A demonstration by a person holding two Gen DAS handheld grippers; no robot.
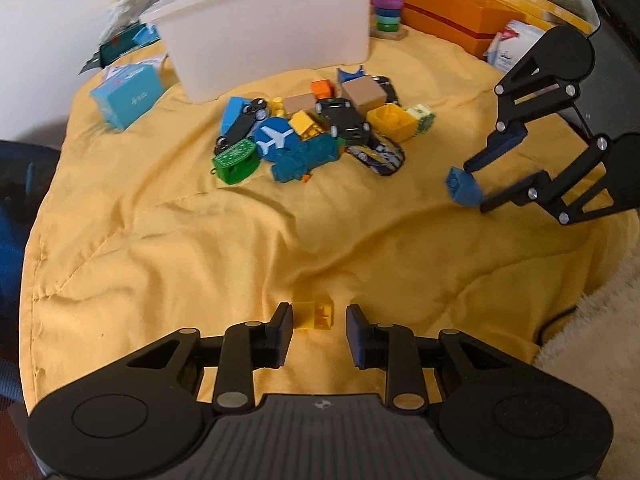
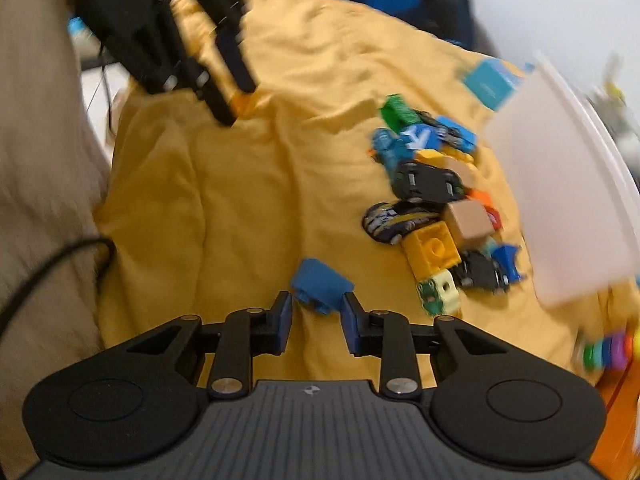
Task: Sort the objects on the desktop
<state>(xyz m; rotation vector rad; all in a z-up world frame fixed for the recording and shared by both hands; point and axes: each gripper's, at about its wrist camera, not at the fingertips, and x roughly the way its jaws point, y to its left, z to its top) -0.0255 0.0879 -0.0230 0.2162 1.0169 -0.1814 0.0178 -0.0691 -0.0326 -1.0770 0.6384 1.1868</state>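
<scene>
On the yellow cloth [image 1: 180,248], a small yellow brick [image 1: 314,314] lies between the fingers of my left gripper [image 1: 319,318]. The gripper is open, with a gap showing on the brick's right side. My right gripper [image 2: 316,308] is shut on a blue brick [image 2: 320,284] held at its fingertips. In the left wrist view this gripper [image 1: 476,186] is at the right with the blue brick [image 1: 462,186]. A pile of toys [image 1: 316,128] lies mid-cloth: bricks, toy cars, a round blue plane sign and a green basket. Behind it stands a white bin [image 1: 272,32].
A teal box [image 1: 128,94] sits left of the bin. A ring-stacking toy [image 1: 386,4] and an orange box [image 1: 452,16] are at the back right. A pale furry cover [image 1: 592,344] borders the cloth on the right. The right wrist view is motion-blurred.
</scene>
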